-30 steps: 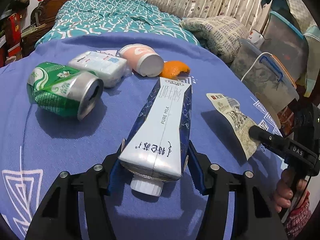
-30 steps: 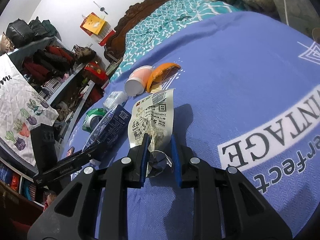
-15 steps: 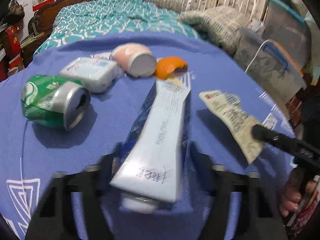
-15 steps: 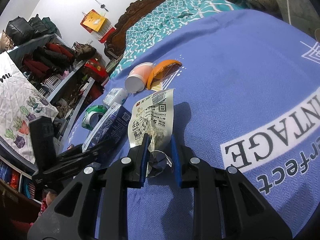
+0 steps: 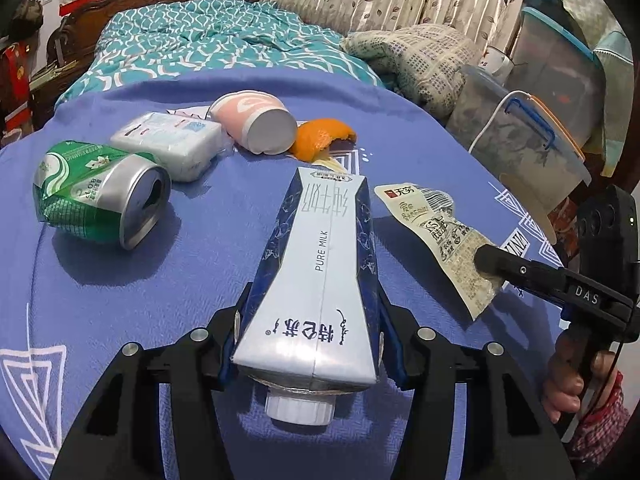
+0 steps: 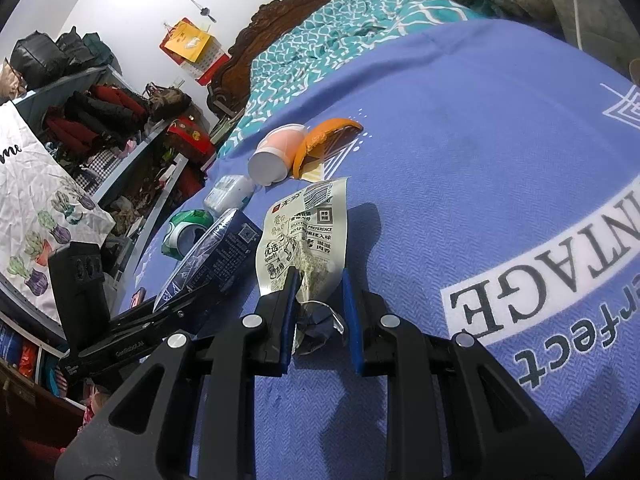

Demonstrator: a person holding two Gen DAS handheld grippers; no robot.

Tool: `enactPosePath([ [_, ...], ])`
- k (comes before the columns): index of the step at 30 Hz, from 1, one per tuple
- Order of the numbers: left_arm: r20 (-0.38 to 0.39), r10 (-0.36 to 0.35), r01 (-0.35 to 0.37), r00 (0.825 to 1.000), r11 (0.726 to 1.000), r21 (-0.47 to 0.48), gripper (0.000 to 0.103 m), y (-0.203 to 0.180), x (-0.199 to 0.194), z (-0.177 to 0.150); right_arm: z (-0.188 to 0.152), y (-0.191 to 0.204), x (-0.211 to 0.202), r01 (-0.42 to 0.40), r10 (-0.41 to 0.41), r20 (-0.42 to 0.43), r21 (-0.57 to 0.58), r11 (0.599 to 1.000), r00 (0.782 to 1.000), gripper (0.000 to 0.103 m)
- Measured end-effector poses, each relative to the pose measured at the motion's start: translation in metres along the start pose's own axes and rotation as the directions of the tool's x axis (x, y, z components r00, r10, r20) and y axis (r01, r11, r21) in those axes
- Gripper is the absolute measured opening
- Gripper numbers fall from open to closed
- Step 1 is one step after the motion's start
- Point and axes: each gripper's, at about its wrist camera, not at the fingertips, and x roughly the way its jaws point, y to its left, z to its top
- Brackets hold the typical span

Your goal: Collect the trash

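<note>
A: A bedroom is showing, with a blue printed cloth (image 5: 100, 292) spreading over the surface and a teal quilt (image 5: 200, 52) lying at twelve o'clock.

B: And the grippers?

A: The left gripper (image 5: 310, 316) is clamping a flattened milk carton (image 5: 320, 264) about halfway open, cap toward the camera. The right gripper (image 6: 318, 292) is pinching a crumpled snack wrapper (image 6: 308, 232) nearly closed, at three o'clock of the carton.

B: Advice for the lift?

A: I'd be keeping both grips steady and raising slowly; the wrapper looks flimsy and could be slipping.

B: Containers?

A: A dented green can (image 5: 100, 196) is lying open-mouthed at ten o'clock, contents unreadable. A pink paper cup (image 5: 256, 124) is lying on its side at twelve; its inside isn't visible. Between them a tissue pack (image 5: 170, 144) is resting, and orange peel (image 5: 322, 140) is lying just beside the cup.
</note>
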Motion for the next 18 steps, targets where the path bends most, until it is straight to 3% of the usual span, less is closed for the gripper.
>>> enactPosePath([
  [18, 0.002, -0.01, 0.01, 1.0, 1.0, -0.009, 0.052, 0.001, -0.0019, 0.0011, 0.0, 0.0003, 0.0002, 0.001, -0.001, 0.0, -0.002, 1.0, 1.0, 0.025],
])
